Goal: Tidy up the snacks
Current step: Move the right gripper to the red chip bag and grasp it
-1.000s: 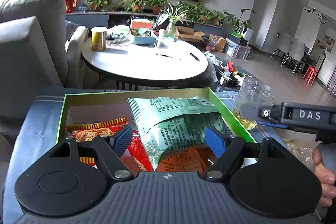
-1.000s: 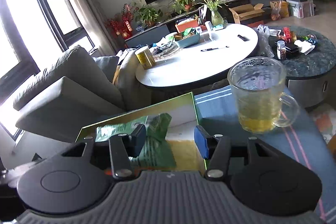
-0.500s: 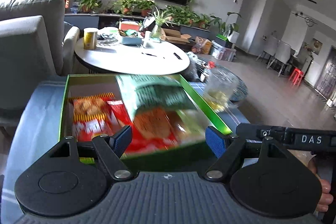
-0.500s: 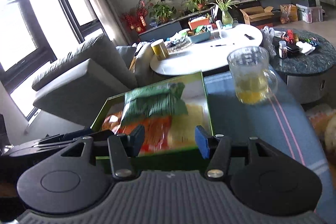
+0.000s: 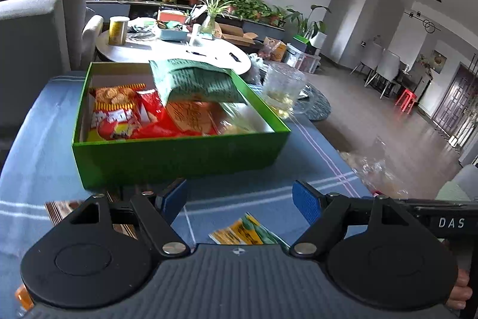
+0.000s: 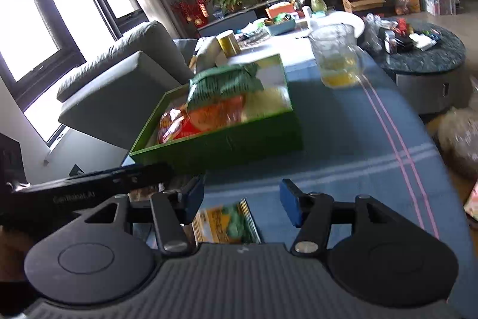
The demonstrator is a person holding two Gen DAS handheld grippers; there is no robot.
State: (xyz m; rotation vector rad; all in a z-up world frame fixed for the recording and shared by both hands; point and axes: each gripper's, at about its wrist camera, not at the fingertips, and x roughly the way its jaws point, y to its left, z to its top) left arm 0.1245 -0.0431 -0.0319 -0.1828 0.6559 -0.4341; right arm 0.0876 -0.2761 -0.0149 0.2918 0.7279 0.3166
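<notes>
A green box stands on the blue cloth and holds several snack bags: a green bag on top, red bags and an orange one. A yellow-green snack packet lies flat on the cloth just in front of both grippers. My left gripper is open and empty, above that packet. My right gripper is open and empty, also above it, on the left gripper's right side.
A glass mug of yellow drink stands right of the box. A clear bag lies at the cloth's right edge. A white round table and a grey sofa lie beyond.
Both grippers have pulled back from over the box toward the near edge of the cloth. The box now lies ahead, and the yellow-green packet has come into view under them.
</notes>
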